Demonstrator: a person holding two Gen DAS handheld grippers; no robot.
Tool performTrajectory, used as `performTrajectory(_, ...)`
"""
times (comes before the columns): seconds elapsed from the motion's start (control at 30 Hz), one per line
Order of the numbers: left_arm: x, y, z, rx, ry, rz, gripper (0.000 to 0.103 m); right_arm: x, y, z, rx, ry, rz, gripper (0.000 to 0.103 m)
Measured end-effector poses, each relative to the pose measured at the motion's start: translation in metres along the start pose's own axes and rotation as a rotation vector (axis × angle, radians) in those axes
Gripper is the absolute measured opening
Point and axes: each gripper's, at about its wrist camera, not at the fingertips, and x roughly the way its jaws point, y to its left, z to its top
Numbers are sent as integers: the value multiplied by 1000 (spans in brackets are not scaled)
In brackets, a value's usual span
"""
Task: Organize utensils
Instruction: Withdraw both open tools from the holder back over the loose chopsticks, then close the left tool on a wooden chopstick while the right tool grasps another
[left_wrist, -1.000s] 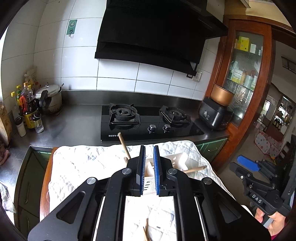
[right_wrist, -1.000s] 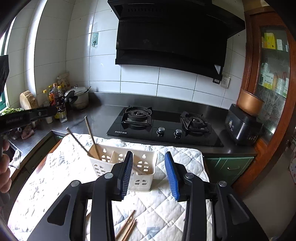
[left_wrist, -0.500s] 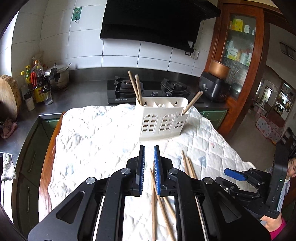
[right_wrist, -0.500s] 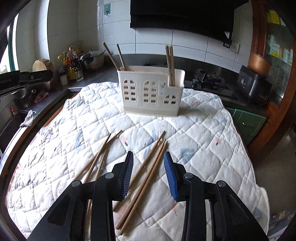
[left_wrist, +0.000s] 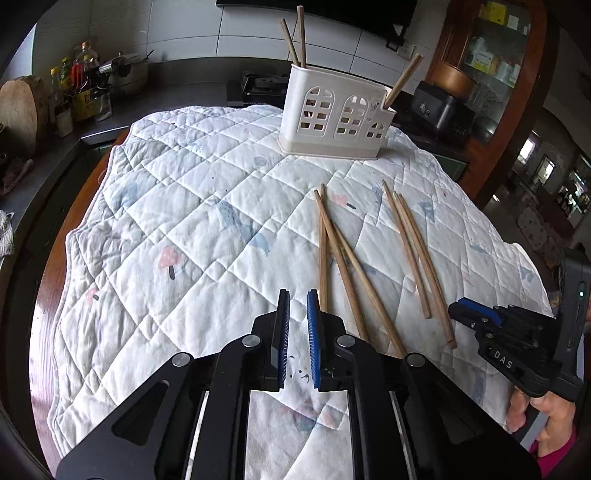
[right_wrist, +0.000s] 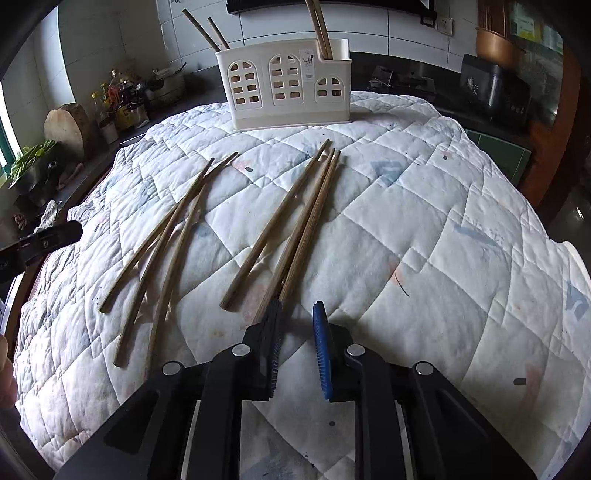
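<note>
A big white quilt (right_wrist: 424, 206) covers the table, and a white holder (right_wrist: 284, 85) with some chopsticks stands at its far side. Six loose chopsticks (right_wrist: 295, 221) lie flat on the quilt. The left gripper (left_wrist: 297, 306) is pinched together on nothing, and the right gripper (right_wrist: 297, 314) has just been closing but is a little apart, empty.

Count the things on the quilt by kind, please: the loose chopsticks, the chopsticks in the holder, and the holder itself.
Loose chopsticks on the quilt: 6
Chopsticks in the holder: 4
Holder: 1
Total: 11
</note>
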Motion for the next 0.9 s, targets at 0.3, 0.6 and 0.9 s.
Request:
performTrajectory(0.3, 11, -4, -19, -5, 35, -5, 10, -2, 5, -2, 25, -1, 34, 14)
performTrajectory(0.6, 16, -10, -28, 3, 55, -23, 10, -2, 8, -5, 37, 9, 24, 12)
performTrajectory(0.9, 21, -14, -31, 17, 66, -29, 10, 3, 13, -9, 55, 22, 35, 11)
